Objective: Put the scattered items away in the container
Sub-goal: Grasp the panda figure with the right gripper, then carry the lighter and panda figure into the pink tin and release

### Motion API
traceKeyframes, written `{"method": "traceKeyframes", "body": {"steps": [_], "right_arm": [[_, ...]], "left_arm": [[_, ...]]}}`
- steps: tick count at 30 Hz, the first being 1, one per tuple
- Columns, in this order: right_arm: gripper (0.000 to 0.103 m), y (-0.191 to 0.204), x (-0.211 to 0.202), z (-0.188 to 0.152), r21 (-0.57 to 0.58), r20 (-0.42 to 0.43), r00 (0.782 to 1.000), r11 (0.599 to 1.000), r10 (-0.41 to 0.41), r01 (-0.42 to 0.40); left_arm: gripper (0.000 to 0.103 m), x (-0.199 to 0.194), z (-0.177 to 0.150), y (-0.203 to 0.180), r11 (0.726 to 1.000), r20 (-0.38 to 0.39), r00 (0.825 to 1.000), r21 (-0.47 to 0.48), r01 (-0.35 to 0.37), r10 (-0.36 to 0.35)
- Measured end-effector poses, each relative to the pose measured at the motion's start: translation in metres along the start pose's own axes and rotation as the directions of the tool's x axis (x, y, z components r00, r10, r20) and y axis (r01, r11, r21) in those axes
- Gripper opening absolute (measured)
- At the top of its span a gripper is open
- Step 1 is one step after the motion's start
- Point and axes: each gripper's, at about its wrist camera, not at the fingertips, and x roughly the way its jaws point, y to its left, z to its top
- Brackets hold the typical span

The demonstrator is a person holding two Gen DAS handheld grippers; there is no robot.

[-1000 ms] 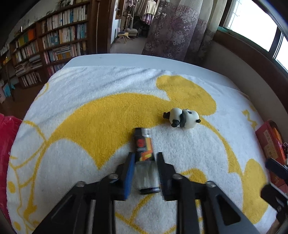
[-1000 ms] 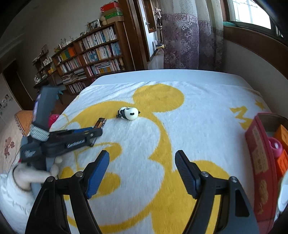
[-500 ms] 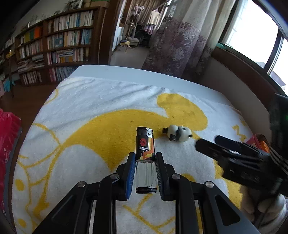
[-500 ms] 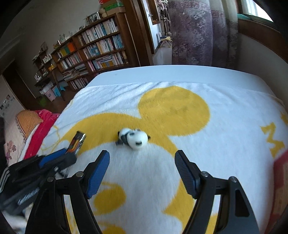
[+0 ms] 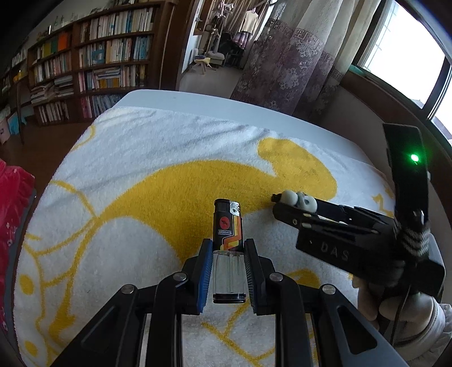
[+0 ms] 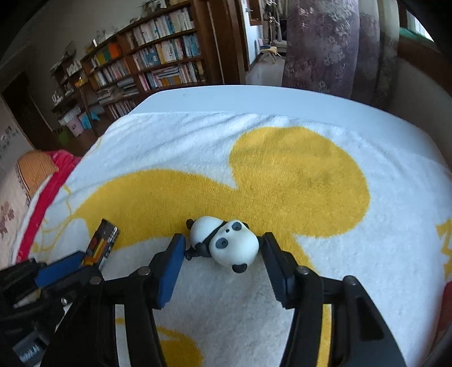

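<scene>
A white towel (image 5: 158,146) with a large yellow cartoon pattern covers most of a pale worktop (image 5: 197,103), whose bare far edge shows beyond it. Behind stand dark wooden bookshelves (image 5: 93,59) packed with books, some stacked flat. To their right a doorway opens onto a room with a small stool (image 5: 204,62) and hanging clothes (image 5: 248,21). Patterned purple and cream curtains (image 5: 285,62) hang beside a bright window (image 5: 409,50). Red fabric (image 5: 12,214) lies at the left edge.
</scene>
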Motion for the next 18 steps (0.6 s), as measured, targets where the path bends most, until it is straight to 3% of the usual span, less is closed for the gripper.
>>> {"method": "traceKeyframes", "body": {"steps": [10,18], "right_arm": [[0.059,-0.022,-0.038,-0.026,0.098,0.022,1.000,0.995,0.005,-0.007],[0.059,-0.035,-0.105,-0.060,0.154,0.114,0.993,0.988,0.008,-0.026]], "left_arm": [[0.023,-0.005,-0.003,-0.016,0.999,0.010,1.000,0.049,0.010,-0.010],[0.023,-0.014,-0.009,-0.041,0.994,0.019,0.999,0.106,0.025,-0.027]]}}
